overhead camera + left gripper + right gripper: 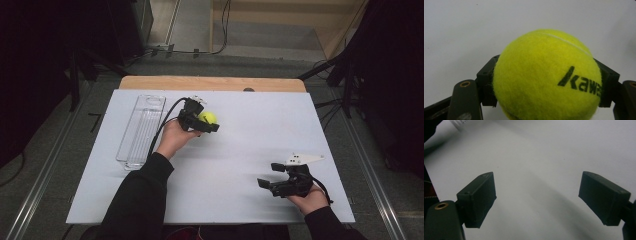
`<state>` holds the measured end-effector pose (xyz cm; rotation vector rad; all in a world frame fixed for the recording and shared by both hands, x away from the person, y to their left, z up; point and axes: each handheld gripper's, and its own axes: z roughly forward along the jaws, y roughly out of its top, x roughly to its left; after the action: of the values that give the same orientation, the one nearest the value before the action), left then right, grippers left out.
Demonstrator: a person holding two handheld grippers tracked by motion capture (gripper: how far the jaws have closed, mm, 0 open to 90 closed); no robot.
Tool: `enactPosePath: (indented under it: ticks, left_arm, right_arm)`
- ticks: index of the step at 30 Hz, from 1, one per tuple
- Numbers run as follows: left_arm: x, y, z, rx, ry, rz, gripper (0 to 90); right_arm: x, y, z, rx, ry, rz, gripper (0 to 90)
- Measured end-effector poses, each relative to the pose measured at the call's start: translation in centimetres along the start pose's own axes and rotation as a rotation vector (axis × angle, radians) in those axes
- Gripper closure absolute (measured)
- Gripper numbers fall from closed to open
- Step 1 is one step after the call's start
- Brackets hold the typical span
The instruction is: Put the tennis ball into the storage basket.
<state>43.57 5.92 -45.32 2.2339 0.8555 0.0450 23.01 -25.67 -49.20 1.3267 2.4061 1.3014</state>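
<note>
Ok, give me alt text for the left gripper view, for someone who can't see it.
A yellow tennis ball with black lettering sits clamped in the left gripper, one black jaw pressing on each side. Behind it lies a plain white table surface.

Black sleeves [135, 200], black hand-held grippers [272, 175]
</note>
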Motion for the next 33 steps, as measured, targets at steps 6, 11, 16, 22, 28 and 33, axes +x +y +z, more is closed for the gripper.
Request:
enactPosePath:
  ticks: [6,11,16,22,28,33]
  left_arm:
    - [-0.7,0.2,-1.0,0.013,-0.007,0.016,26.0]
    - [-1.0,0.4,-1.8,-0.006,-0.018,-0.002,26.0]
    - [-1.0,0.5,-2.5,-0.005,-0.017,-0.021,26.0]
    - [-1.1,0.8,-3.5,-0.005,-0.016,-0.022,26.0]
    - [-1.4,1.1,-4.6,0.003,-0.034,-0.033,25.9]
    - [-1.6,1.3,-5.3,0.005,-0.031,-0.029,25.9]
  right_arm:
    - [0.2,0.1,0.0,-0.002,0.001,-0.002,12.5]
    - [0.2,0.0,0.0,-0.002,0.003,-0.004,12.5]
    - [0.1,0.0,0.0,-0.001,0.006,-0.004,12.5]
    - [0.2,0.1,0.0,-0.003,0.006,-0.005,12.5]
    - [0.2,0.1,0.0,-0.004,0.006,-0.002,12.5]
    - [0.1,0.1,0.0,-0.003,0.006,-0.001,12.5]
